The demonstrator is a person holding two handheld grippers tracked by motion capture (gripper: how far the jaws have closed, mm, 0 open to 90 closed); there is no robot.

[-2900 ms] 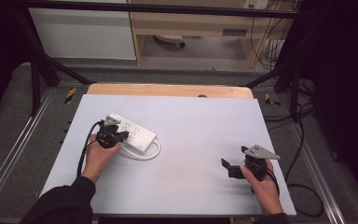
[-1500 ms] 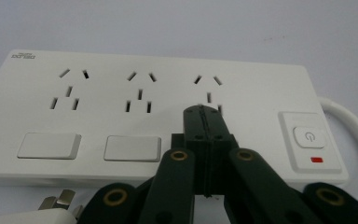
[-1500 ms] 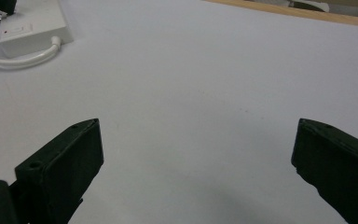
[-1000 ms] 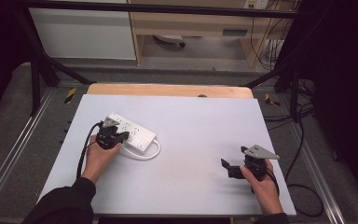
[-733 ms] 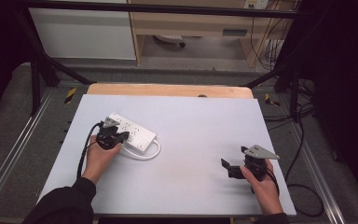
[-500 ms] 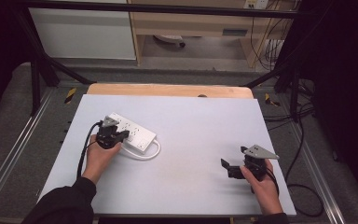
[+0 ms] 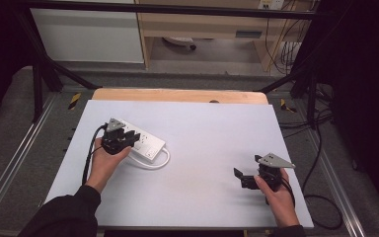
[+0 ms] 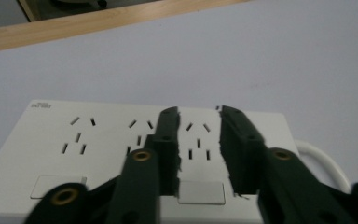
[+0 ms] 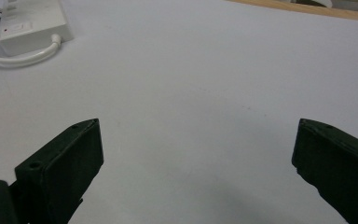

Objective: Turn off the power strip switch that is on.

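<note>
A white power strip [image 7: 147,144] lies on the left half of the white table, its white cable [image 7: 154,163] looping in front of it. My left gripper [image 7: 127,138] hovers over the strip's left end. In the left gripper view its jaws [image 8: 199,112] stand a little apart above one socket of the power strip [image 8: 98,144]; they have just been opening, and nothing is clamped between them. My right gripper [image 7: 240,178] rests low near the table's front right, wide open [image 9: 199,123] over bare table. Far off in that view are the power strip [image 9: 32,23] and its cable [image 9: 23,56].
A wooden board edge [image 7: 177,95] runs along the far side of the white table sheet [image 7: 217,133]. Metal frame rails [image 7: 10,163] flank the table. Black cables [image 7: 321,207] trail on the floor at the right.
The left gripper has shifted slightly over the power strip, and its grey top plate now shows. The right hand and gripper have kept still.
</note>
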